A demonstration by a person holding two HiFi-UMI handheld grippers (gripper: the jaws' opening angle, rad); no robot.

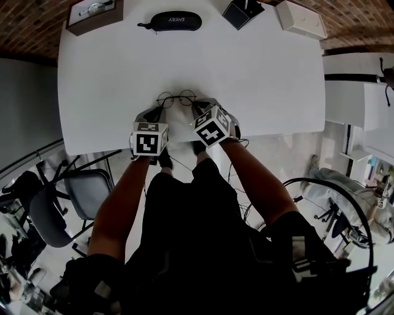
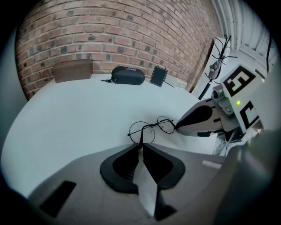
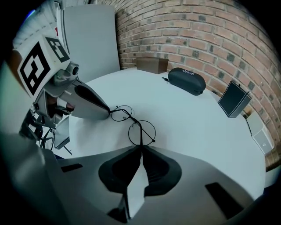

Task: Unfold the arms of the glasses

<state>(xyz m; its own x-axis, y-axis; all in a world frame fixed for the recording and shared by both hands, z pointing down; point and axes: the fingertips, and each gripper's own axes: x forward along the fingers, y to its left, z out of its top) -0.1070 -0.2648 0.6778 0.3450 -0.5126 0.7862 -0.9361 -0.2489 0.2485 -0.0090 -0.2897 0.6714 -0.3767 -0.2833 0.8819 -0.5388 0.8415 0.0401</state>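
Note:
Thin round wire-rimmed glasses (image 1: 176, 98) lie on the white table (image 1: 246, 67) near its front edge, lenses facing away from me. My left gripper (image 1: 156, 113) is shut on the left arm just behind the left lens (image 2: 141, 131), its black pads (image 2: 125, 165) meeting at the tips. My right gripper (image 1: 198, 108) is shut on the right arm behind the right lens (image 3: 142, 132). Each gripper shows in the other's view: the right one (image 2: 178, 127) at the far end of the frame, and the left one (image 3: 108, 115) likewise.
At the table's back edge sit a dark zipped glasses case (image 1: 175, 21), a brown wooden box (image 1: 94, 15), a small black box (image 1: 240, 12) and a white box (image 1: 301, 18). A brick wall stands behind. A chair (image 1: 86, 191) is below the table at left.

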